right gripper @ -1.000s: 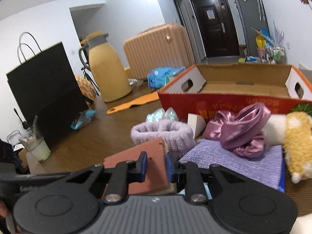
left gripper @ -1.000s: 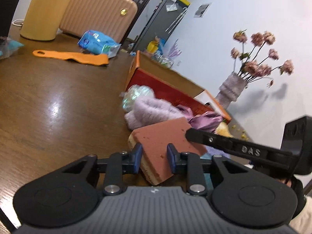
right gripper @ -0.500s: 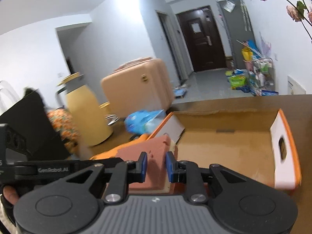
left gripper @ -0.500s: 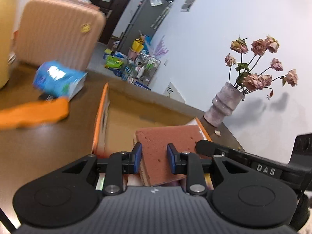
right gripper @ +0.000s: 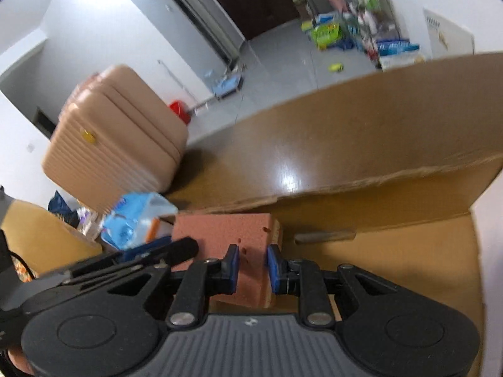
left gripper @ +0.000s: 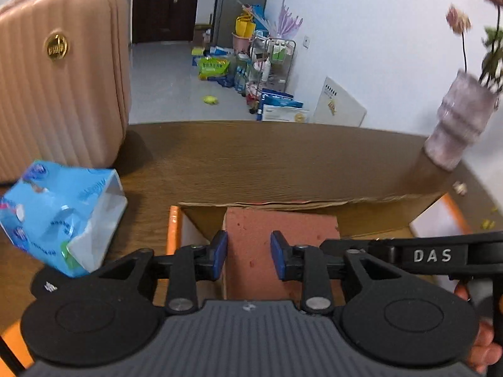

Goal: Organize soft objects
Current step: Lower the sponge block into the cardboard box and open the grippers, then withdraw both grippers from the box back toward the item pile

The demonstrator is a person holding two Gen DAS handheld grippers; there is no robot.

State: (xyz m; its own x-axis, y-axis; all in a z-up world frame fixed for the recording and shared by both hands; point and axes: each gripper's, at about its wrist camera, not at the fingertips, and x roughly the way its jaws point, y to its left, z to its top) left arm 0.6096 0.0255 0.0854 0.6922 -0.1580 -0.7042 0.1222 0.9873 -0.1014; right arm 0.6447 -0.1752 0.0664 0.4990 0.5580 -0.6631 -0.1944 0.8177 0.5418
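Low in the centre of the left wrist view, the left gripper, jaws opening, with the reddish-brown sponge block between its 2 blue pads; left pad apparently at the block's edge, right pad against its top face, contact too uncertain to call a grip. Block lying inside the cardboard box, near the box's left end, against the far wall in the lower middle of the frame. At lower right of the same view, the right gripper reaching in from the right edge, a black bar lettered DAS, fingertips of a hand behind it. On the brown table, at left centre, a blue tissue pack just beside the box's orange rim; at upper left a pink ribbed suitcase; at the right edge a pale vase with blurred flowers. In the right wrist view, low centre, the right gripper closed narrow on the sponge block, both blue pads pressed into its near edge, block held just above the box floor at the left part of the cardboard box. Left gripper entering from lower left, touching the block's left side. Tissue pack and suitcase at left and upper left, blurred.
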